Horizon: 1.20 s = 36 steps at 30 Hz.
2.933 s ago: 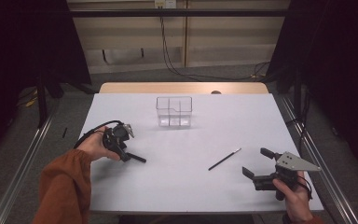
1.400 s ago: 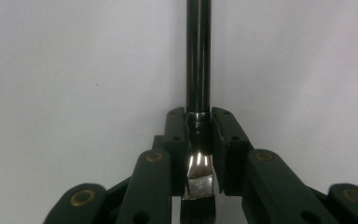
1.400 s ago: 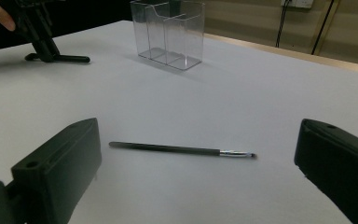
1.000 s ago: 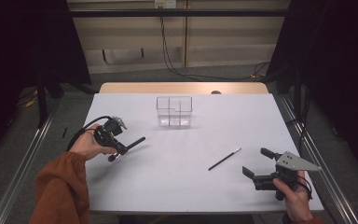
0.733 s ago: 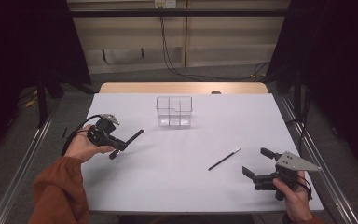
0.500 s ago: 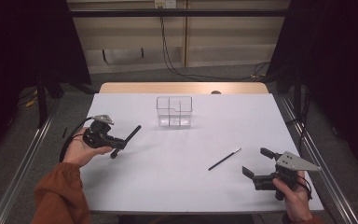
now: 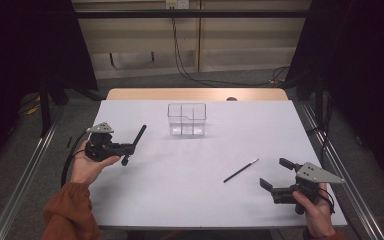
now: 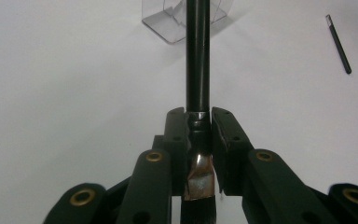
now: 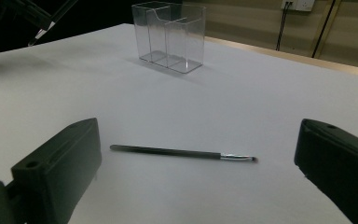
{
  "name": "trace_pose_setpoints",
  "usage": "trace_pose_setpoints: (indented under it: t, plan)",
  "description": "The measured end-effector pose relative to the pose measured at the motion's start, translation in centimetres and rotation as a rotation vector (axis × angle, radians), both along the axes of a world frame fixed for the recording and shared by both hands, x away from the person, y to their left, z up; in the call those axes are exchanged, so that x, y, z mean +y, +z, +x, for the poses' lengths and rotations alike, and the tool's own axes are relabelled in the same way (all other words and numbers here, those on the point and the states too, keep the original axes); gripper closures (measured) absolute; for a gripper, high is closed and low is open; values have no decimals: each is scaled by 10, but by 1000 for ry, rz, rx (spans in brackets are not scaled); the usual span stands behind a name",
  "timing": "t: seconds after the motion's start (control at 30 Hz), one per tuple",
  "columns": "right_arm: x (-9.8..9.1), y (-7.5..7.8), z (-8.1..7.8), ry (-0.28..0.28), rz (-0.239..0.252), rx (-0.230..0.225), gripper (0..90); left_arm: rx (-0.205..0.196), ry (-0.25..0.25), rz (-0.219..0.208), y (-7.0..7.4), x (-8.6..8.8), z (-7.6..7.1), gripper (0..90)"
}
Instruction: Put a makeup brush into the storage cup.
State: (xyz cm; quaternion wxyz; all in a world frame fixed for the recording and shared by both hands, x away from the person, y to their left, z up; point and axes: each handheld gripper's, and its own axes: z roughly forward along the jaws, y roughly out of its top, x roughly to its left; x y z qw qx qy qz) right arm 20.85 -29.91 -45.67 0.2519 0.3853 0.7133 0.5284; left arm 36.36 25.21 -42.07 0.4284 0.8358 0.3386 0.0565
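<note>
My left gripper (image 7: 128,148) is over the table's left side, shut on a thick black brush (image 7: 139,136). In the left gripper view the pads (image 8: 225,135) pinch the brush (image 8: 198,56) at its metal ferrule, and the handle points toward the clear compartment box (image 8: 168,23). A thin black brush (image 7: 241,170) lies flat on the white table, right of centre. Just right of it my right gripper (image 7: 276,173) stands open. In the right gripper view the thin brush (image 9: 168,151) lies ahead of the spread jaws of my right gripper (image 9: 198,140), untouched.
The clear compartment box (image 7: 187,119) stands at the back centre of the white table (image 7: 190,200). A wooden strip (image 7: 195,94) runs along the far edge. Metal rails (image 7: 35,165) flank the table on both sides. A black cable trails from the left gripper.
My left hand has drifted left and slightly back with the thick brush, whose handle has swung up toward the box. The right gripper and the thin brush have stayed put.
</note>
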Motion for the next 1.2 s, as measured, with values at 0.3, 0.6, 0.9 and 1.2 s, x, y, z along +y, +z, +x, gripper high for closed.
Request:
trace_pose_setpoints:
  t: [0.3, 0.6, 0.9, 1.2]
  plan:
    - [-1, 0, 1, -17, 11, -1, 1, -28, 1, -69, 0, -7, -13, 772]
    - [-1, 1, 0, -6, 13, -11, 2, -59, -47, -138, 4, -20, -27, 772]
    - [2, 1, 1, 24, 44, -48, 1, -77, -100, -131, 9, -36, -37, 772]
    - [7, 3, 6, 38, 35, -31, 0, -53, -161, -106, 5, -56, -42, 772]
